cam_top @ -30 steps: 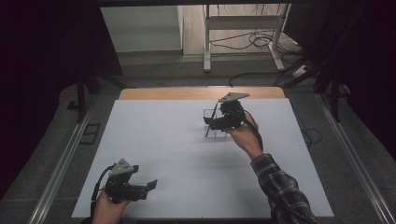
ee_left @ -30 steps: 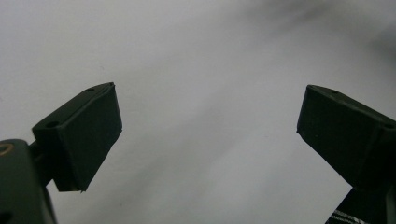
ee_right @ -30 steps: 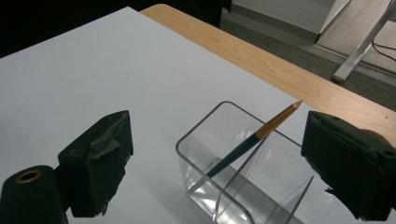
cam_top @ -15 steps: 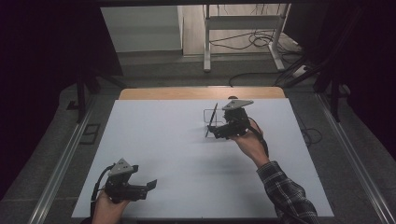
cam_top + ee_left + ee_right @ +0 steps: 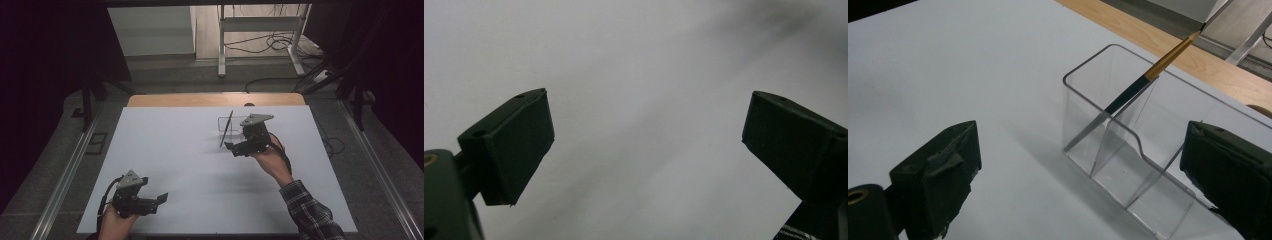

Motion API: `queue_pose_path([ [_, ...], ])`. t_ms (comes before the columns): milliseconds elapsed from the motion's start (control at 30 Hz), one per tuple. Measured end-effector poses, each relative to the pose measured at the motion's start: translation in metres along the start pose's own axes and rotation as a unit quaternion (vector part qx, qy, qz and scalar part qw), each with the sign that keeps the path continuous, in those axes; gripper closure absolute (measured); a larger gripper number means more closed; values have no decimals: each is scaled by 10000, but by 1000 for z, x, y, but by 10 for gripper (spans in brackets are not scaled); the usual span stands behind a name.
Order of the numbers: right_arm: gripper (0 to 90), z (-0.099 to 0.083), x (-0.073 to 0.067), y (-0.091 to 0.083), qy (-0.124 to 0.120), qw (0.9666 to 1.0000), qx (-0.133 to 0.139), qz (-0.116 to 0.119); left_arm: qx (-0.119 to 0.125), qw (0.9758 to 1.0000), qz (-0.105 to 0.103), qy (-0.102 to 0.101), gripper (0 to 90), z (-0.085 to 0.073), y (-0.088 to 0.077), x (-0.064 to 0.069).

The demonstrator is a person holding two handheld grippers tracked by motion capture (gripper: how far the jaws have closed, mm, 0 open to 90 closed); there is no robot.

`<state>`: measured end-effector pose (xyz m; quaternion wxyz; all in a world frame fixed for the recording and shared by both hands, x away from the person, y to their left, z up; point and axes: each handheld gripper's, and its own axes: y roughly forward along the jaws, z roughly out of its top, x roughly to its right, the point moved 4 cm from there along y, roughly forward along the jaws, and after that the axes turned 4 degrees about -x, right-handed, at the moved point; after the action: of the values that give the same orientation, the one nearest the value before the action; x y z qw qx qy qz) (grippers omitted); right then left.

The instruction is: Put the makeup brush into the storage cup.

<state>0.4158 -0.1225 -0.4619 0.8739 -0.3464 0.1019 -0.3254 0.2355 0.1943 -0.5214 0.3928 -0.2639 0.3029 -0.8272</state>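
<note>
brush point(image 5: 1128, 95): one, thin, dark handle, gold ferrule, leaning tilted in the end compartment
holder point(image 5: 1098, 145): one, clear plastic box, rounded corners, divided inside (compartment count unclear), far right part of table
right gripper point(image 5: 1083, 180): jaws have just been opening, now spread wide, nothing between pads, just beside holder
left gripper point(image 5: 646, 150): released, empty, near edge
table point(image 5: 175, 150): matte white, wood strip at back

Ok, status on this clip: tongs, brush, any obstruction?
Both tongs open, left and right, nothing held. Brush leaning in clear organizer, end compartment. Right tongs just opened. Nothing in the way.
</note>
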Motion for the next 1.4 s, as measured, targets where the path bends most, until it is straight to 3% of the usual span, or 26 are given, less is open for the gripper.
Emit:
queue_pose_path([
  [367, 26, -16, -11, -5, -123, 9998, -165, 8, 16, 10000, -2, 47, 68, 0, -1, 0],
  [833, 22, -24, -30, -16, -250, 9994, -144, 193, 21, 10000, -14, 51, 68, 0, -2, 0],
  [1400, 21, -46, -34, -41, -231, 9995, -158, 146, 13, 10000, -37, 47, 67, 0, -2, -1],
])
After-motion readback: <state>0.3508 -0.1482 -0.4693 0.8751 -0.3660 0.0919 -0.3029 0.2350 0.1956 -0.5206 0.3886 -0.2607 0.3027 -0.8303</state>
